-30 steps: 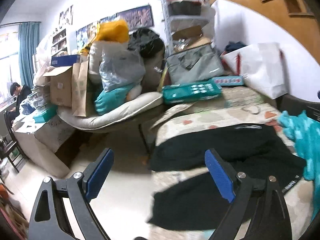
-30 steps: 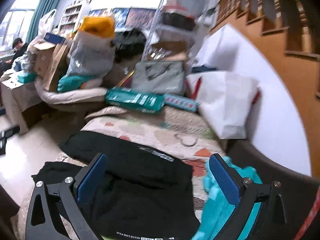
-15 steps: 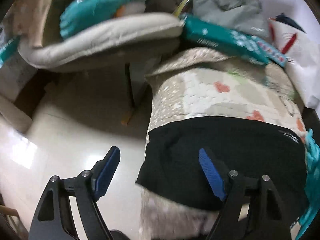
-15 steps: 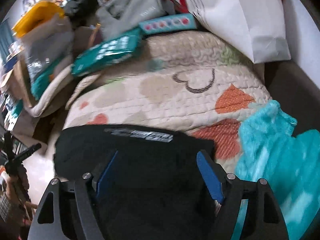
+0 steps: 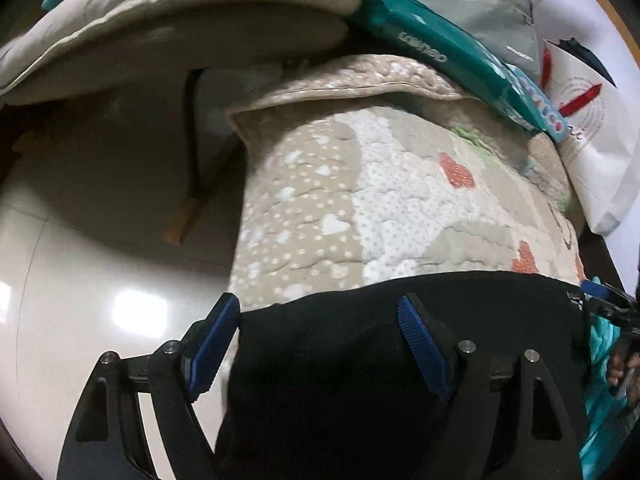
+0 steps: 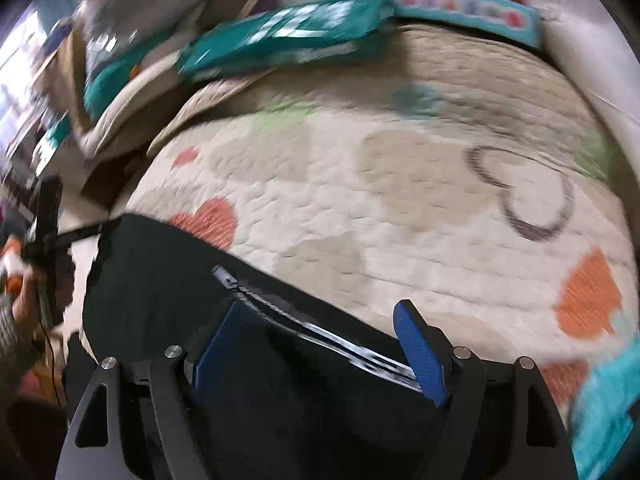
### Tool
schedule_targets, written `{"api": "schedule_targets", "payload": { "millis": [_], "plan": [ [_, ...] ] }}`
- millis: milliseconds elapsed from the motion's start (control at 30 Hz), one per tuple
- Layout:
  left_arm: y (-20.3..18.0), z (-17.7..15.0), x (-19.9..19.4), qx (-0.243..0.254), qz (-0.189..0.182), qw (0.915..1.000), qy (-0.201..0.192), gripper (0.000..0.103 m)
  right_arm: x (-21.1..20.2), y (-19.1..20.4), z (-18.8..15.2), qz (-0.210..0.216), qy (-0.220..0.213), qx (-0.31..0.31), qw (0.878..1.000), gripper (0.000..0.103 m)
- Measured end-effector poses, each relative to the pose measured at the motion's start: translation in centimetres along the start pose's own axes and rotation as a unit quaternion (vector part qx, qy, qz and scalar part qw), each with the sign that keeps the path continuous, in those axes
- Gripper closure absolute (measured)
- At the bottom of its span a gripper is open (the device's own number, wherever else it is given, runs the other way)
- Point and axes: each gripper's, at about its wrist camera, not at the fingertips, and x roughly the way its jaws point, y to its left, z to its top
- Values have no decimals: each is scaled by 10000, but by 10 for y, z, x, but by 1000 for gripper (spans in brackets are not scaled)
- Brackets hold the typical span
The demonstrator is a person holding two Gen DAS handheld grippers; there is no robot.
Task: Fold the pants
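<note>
Black pants (image 5: pixel 360 360) lie across a quilted heart-pattern cover (image 5: pixel 380 208) on a bed. My left gripper (image 5: pixel 320 328) is open, its blue pads straddling the pants' left far edge by the bed's side. My right gripper (image 6: pixel 320 332) is open over the pants (image 6: pixel 168 280) at the far edge, where a white printed strip (image 6: pixel 320 332) runs between its pads. The other gripper shows at the right edge of the left wrist view (image 5: pixel 608 312) and at the left edge of the right wrist view (image 6: pixel 52 236).
A teal fleece (image 6: pixel 600 400) lies right of the pants. Teal packs (image 5: pixel 440 52), a grey bag (image 5: pixel 480 4) and a white bag (image 5: pixel 592 128) crowd the bed's far end. A beige cushion (image 5: pixel 180 40) overhangs the glossy floor (image 5: pixel 100 280) at left.
Both grippers have tipped down and moved in close over the pants' far edge. The room beyond has dropped out of view. Both jaws stay open.
</note>
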Motion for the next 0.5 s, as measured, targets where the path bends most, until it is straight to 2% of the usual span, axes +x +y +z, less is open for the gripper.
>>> {"api": "schedule_targets", "payload": {
  "millis": [33,67,100,133,167,200,267,300,500],
  "plan": [
    [-1,1,0,50,8,10000,27,22,6,3,0,-31,54,-87,9999,20],
    [-3,2,0,72,-33,9999,66,34,13,9,0,-89,126,-213,9997,22],
    [-4,4,0,61,-272,9995,128,54,16,12,-1,-106,146,-269,9995,36],
    [-8,5,-4,93,-276,9995,103,61,17,14,-1,-55,163,-264,9995,45],
    [-11,5,-7,192,-317,9993,87,84,16,14,-1,-4,140,-197,9997,57],
    [-15,4,-10,289,-318,9990,84,91,13,13,-2,36,65,-110,9999,75],
    [-25,4,-16,464,-238,9986,55,92,4,9,-2,237,23,99,9997,87],
    [-29,3,-22,546,-168,9984,4,92,-1,10,-3,255,-5,129,9996,89],
    [-45,-3,-72,626,-44,9971,-424,92,-38,39,-19,36,-220,-15,9997,92]
  ]
}}
